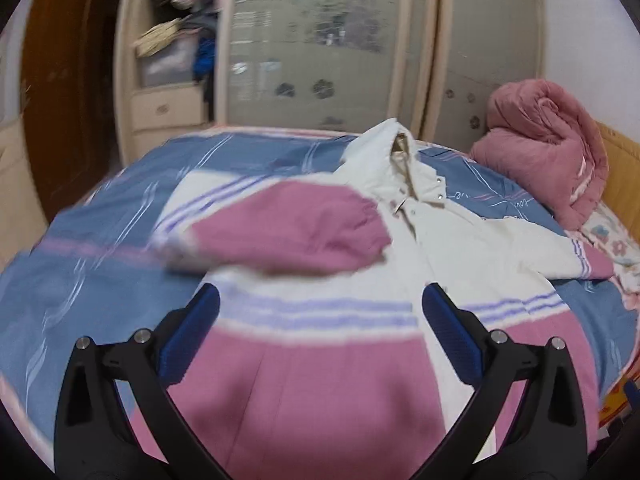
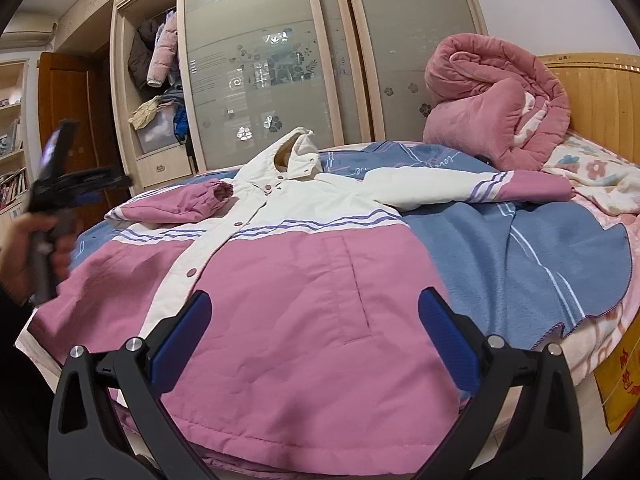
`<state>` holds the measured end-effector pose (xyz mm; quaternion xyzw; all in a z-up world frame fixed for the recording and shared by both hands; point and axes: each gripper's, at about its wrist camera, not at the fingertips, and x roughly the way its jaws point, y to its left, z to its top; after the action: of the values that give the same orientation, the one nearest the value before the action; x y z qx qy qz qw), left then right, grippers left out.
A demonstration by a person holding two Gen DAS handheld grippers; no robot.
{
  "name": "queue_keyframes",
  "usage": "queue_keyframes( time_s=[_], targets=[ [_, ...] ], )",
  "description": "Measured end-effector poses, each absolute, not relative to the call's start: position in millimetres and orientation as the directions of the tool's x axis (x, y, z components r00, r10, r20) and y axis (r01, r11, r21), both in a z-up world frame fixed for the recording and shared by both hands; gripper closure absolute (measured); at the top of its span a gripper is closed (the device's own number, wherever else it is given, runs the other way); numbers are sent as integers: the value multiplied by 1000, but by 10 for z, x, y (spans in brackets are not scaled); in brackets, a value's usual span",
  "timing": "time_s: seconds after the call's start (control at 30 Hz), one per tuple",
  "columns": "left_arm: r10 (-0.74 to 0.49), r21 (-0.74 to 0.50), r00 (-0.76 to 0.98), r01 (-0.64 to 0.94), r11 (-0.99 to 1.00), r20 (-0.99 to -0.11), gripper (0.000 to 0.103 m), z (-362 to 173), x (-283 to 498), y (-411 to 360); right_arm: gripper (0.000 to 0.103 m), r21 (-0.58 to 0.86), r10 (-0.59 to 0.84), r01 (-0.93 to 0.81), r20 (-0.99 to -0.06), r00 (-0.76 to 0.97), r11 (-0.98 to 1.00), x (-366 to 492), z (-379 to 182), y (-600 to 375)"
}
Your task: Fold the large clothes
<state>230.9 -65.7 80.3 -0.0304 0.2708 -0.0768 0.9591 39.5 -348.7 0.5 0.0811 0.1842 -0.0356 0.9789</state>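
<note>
A pink and white hooded jacket (image 2: 304, 280) lies face up on the bed, hood toward the wardrobe. It also shows in the left wrist view (image 1: 320, 368). Its left sleeve (image 1: 288, 228) is folded across the chest. Its other sleeve (image 2: 460, 190) stretches out to the right. My left gripper (image 1: 320, 304) is open and empty above the jacket's lower half. It shows blurred at the left of the right wrist view (image 2: 68, 176), held in a hand. My right gripper (image 2: 314, 306) is open and empty above the jacket's hem.
A blue striped blanket (image 2: 520, 248) covers the bed. A rolled pink quilt (image 2: 492, 104) sits by the wooden headboard (image 2: 600, 92). A wardrobe with frosted sliding doors (image 2: 260, 60) stands behind the bed. A yellow bag (image 2: 620, 380) hangs at the bed's right edge.
</note>
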Motion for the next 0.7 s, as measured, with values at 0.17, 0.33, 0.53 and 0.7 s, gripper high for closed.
queue_keyframes(
  time_s=[0.17,0.33,0.53,0.7],
  targets=[
    [-116,-87,829,81,993,-547,2,508,1683,-436,1,159,-66,131,-357,932,979,369,22,-3525],
    [-85,-37,826,77,996,-557,2,271,1197,-370,1,194,-87,161,-345,935,968,334,35,-3606],
    [-94,34,806,140,990,-585,2,92,956,-536,1,188,-88,160,-341,936,969,340,46,-3578],
    [-109,35,811,157,987,-574,2,119,965,-563,1,171,-83,150,-347,934,974,367,48,-3500]
  ],
)
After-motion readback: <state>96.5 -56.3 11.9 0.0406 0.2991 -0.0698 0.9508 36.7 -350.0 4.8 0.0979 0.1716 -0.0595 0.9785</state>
